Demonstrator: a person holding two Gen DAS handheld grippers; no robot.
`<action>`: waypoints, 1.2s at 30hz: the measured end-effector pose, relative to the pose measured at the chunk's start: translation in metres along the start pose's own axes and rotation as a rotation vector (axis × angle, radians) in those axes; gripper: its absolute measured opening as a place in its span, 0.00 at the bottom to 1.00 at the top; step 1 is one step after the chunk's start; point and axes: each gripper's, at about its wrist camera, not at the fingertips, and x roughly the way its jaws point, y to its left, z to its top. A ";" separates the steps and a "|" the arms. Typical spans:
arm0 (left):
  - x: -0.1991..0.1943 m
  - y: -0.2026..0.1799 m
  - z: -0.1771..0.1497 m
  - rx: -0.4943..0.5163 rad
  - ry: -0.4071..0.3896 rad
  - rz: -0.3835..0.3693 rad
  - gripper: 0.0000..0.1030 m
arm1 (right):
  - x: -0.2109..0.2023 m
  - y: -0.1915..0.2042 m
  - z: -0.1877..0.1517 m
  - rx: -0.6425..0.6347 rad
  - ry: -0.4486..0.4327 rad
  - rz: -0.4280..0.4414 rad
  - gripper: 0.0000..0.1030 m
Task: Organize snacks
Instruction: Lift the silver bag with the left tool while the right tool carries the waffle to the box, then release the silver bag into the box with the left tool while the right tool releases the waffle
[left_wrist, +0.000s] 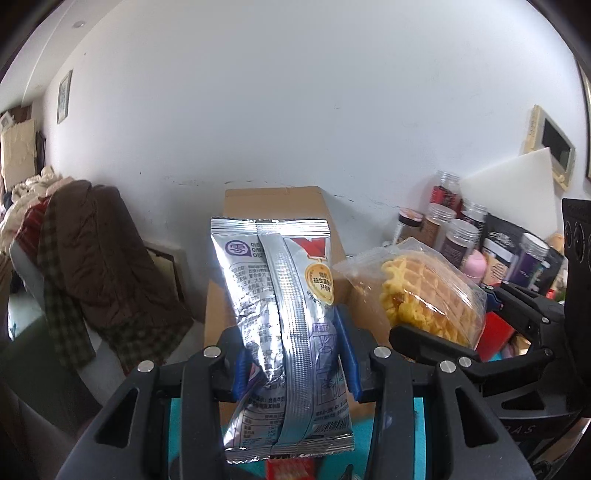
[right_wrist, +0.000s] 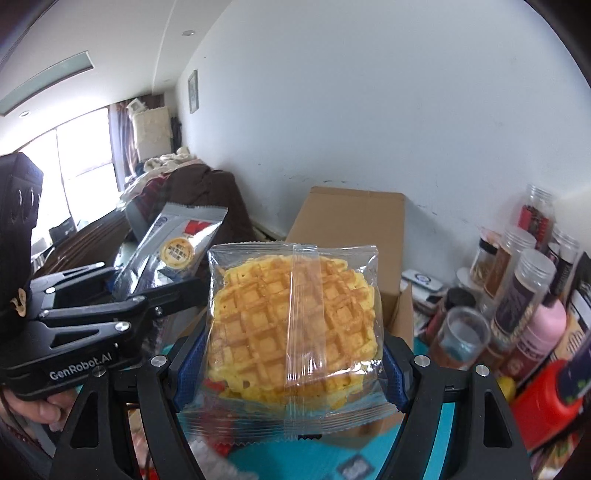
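A silver foil snack packet (left_wrist: 284, 325) stands upright in the air, pinched between the blue pads of my left gripper (left_wrist: 293, 365). The same packet (right_wrist: 173, 254) shows at the left of the right wrist view, held by the left gripper (right_wrist: 147, 295). My right gripper (right_wrist: 291, 369) is shut on a clear-wrapped waffle (right_wrist: 291, 325), gripping it by both side edges. That waffle (left_wrist: 424, 295) appears at the right of the left wrist view in the right gripper (left_wrist: 447, 325). Both snacks are held up side by side in front of a cardboard box (left_wrist: 273, 210).
The cardboard box (right_wrist: 351, 221) stands against the white wall. Several clear jars (right_wrist: 528, 288) and bottles crowd the right side, with a red container (right_wrist: 546, 402) near them. A teal surface (right_wrist: 295, 454) lies below. A chair draped with clothes (left_wrist: 96, 266) is at the left.
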 end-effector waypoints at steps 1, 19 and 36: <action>0.005 0.002 0.003 0.001 0.003 0.003 0.39 | 0.007 -0.003 0.002 0.002 0.001 -0.001 0.76; 0.117 0.004 0.007 0.068 0.174 0.069 0.39 | 0.099 -0.044 0.010 0.033 0.136 -0.039 0.76; 0.175 0.000 -0.015 0.060 0.361 0.110 0.40 | 0.145 -0.068 -0.020 0.057 0.336 -0.092 0.78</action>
